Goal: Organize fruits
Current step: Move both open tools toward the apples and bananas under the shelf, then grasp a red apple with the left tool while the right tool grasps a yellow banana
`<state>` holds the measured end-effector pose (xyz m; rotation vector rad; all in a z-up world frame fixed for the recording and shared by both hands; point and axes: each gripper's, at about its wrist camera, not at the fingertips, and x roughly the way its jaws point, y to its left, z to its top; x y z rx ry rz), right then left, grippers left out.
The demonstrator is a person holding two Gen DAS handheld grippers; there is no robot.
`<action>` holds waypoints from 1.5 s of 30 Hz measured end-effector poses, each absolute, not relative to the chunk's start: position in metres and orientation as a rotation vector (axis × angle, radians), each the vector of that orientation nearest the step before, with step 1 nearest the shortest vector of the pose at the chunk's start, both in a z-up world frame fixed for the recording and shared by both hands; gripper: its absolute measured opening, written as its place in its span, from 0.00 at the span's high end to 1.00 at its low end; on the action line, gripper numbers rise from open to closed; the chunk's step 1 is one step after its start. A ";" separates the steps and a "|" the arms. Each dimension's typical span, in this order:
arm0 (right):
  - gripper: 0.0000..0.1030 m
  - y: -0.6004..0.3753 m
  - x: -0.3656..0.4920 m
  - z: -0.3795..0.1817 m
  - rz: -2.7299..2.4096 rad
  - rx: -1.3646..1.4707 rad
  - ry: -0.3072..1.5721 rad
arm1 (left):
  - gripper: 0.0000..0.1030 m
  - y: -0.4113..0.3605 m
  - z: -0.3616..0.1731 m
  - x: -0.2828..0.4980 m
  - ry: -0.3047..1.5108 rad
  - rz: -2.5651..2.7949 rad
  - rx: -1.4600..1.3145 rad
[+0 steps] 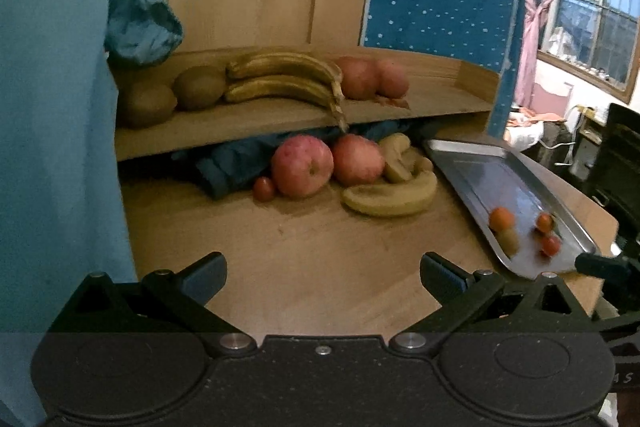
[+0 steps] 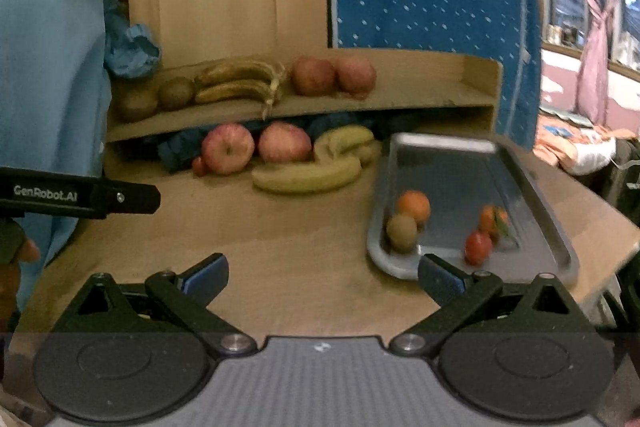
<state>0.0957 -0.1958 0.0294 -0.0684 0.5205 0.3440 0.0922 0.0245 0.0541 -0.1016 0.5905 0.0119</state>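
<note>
Red-skinned round apples (image 2: 228, 148) and a curved yellow banana (image 2: 306, 178) lie on the wooden worktop (image 2: 280, 259) under a low wooden shelf (image 2: 420, 95), just left of a shallow metal tray (image 2: 532, 179) holding small fruits. Both the left tongs (image 1: 323, 273) and right tongs (image 2: 323, 273) are spread wide, holding nothing, above the worktop.

Dim, warm indoor light; daylight enters at the window (image 1: 580, 27); fisheye edges curve; tray (image 2: 460, 163) fruit motion-blurred.
</note>
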 end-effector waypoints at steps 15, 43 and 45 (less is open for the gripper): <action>0.00 -0.188 0.202 0.026 0.565 -0.288 0.453 | 0.01 0.017 0.056 0.190 0.610 0.119 -0.016; 0.37 -0.131 0.262 0.009 0.875 -0.680 0.449 | 0.25 0.007 0.028 0.254 0.652 0.156 0.023; 0.37 -0.127 0.262 0.005 0.877 -0.702 0.454 | 0.27 0.009 0.027 0.256 0.654 0.164 0.029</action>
